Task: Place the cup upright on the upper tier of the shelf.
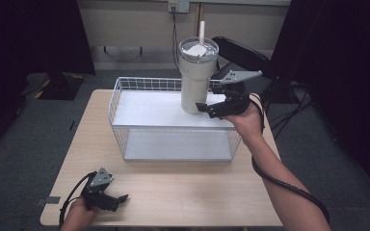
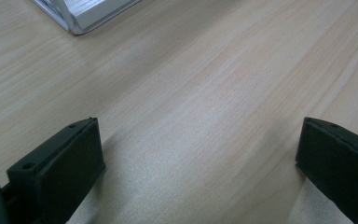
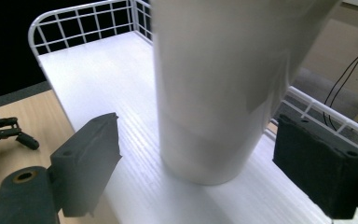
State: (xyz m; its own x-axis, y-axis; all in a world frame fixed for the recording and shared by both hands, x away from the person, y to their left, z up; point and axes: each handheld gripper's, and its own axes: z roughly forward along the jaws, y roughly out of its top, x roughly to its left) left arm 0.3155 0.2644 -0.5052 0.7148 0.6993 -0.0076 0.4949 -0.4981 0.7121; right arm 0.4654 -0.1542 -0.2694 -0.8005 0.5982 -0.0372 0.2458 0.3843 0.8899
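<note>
A tall white tumbler [image 1: 196, 79] with a clear lid and a white straw [image 1: 202, 31] stands upright on the top shelf of a white wire rack [image 1: 149, 109], near its right end. My right gripper [image 1: 212, 103] is open at the tumbler's base, coming in from the right. In the right gripper view the tumbler [image 3: 219, 93] stands between the two jaws of the right gripper [image 3: 196, 140], with a gap on each side. My left gripper [image 1: 118, 201] rests open low over the wooden table [image 1: 183, 192] at the front left; the left gripper [image 2: 198, 135] has bare wood between its jaws.
The rack has a lower shelf [image 1: 178, 144] and a wire rim [image 3: 81, 21] round the top. Its corner [image 2: 81, 14] lies ahead of the left gripper. A black chair [image 1: 243, 53] and cables [image 1: 289, 115] are behind and right of the table.
</note>
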